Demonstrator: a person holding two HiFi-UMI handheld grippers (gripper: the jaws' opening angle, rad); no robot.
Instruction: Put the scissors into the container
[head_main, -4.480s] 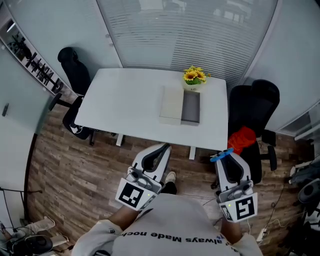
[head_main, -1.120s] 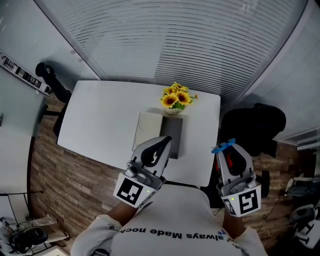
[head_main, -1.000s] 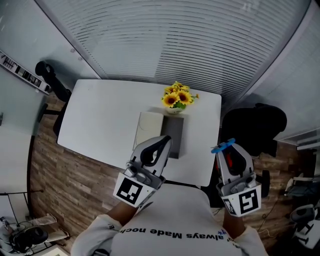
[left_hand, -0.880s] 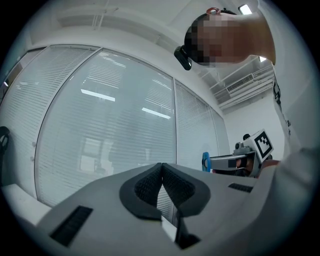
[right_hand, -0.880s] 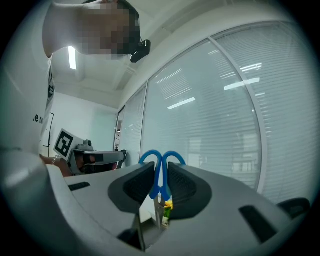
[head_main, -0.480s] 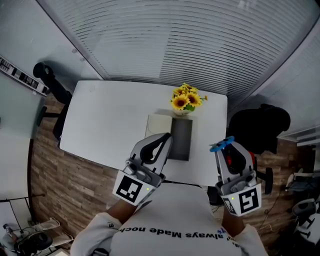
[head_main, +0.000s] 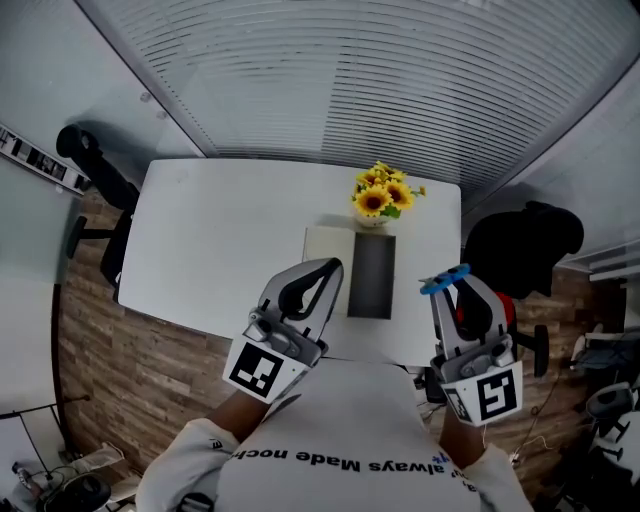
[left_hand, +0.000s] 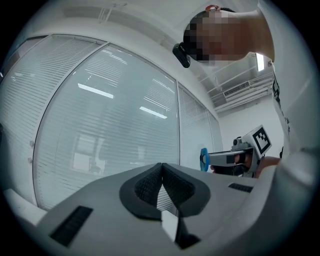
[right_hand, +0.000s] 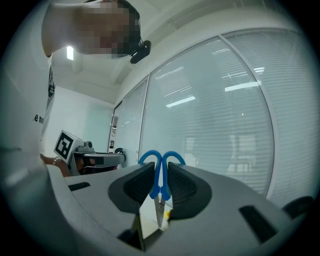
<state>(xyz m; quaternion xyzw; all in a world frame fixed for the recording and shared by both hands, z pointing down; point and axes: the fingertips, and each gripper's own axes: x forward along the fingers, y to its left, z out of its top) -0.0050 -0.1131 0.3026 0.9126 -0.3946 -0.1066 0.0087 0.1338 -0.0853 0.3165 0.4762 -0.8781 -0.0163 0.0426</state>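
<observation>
the blue-handled scissors are clamped between the fingers of the right gripper, which press in on them from both sides. the two handle loops stick out past the fingertips, and the metal blades point back toward the gripper body. in the head view the scissors are held up in the air at the tip of the right gripper, by the near right part of the white worktop. they are to the right of the dark grey rectangular container and apart from it.

the container lies flat on the worktop, with a cream rectangular panel just beside its left edge. a small bunch of yellow sunflowers stands at its far end.

the left gripper has its fingers pressed together with nothing between them. in the head view the left gripper is held in front of the near edge of the worktop, left of the container.

black office chairs stand at either side of the worktop on a wood-plank floor.
</observation>
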